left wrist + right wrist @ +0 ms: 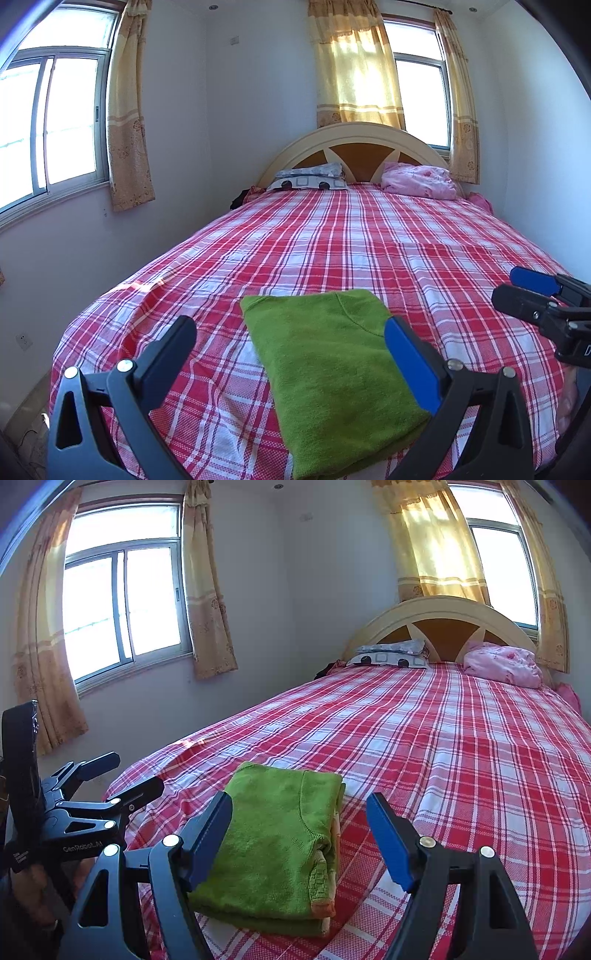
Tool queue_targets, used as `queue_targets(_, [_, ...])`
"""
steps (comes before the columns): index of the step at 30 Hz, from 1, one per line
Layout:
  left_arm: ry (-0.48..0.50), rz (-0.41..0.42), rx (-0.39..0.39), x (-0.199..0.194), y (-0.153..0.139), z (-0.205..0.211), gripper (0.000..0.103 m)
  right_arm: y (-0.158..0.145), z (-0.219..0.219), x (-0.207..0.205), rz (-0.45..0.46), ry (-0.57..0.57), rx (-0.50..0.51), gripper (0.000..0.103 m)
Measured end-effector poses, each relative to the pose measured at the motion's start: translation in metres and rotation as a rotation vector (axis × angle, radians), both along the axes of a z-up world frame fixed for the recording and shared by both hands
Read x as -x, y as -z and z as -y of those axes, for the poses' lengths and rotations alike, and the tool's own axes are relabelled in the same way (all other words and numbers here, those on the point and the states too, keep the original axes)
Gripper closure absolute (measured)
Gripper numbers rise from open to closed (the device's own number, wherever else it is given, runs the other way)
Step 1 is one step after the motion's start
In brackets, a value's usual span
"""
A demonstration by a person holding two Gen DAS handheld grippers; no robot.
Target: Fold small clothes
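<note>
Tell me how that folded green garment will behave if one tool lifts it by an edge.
The green garment looks like soft knit, so it will probably droop. It lies in stacked layers, so an edge grab would likely unfold it. Pushed, it may drag and wrinkle the plaid sheet.

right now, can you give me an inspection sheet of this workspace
surface: bed under a red plaid sheet, a few creases at the near left corner
job's things: green garment folded into a rectangle, flat near the foot edge
clutter: patterned pillow and pink bedding at the headboard
grippers: left hand-held gripper open, empty; right hand-held gripper open, empty; neither touches the garment
cables: nothing seen
surroundings: two windows, yellow curtains, white walls
</note>
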State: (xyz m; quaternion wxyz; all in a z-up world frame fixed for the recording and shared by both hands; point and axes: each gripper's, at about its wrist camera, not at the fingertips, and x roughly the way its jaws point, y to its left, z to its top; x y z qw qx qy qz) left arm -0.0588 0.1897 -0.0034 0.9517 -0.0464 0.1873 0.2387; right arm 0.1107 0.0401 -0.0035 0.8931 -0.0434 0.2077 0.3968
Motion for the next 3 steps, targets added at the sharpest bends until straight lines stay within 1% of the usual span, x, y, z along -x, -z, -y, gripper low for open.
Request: queue_targets(3, [0.001, 0.010, -0.015, 0.0008, 0.0001, 0.0015, 0.000, 0.0018, -0.0006, 0.0005, -0.003, -0.003, 0.005, 0.027])
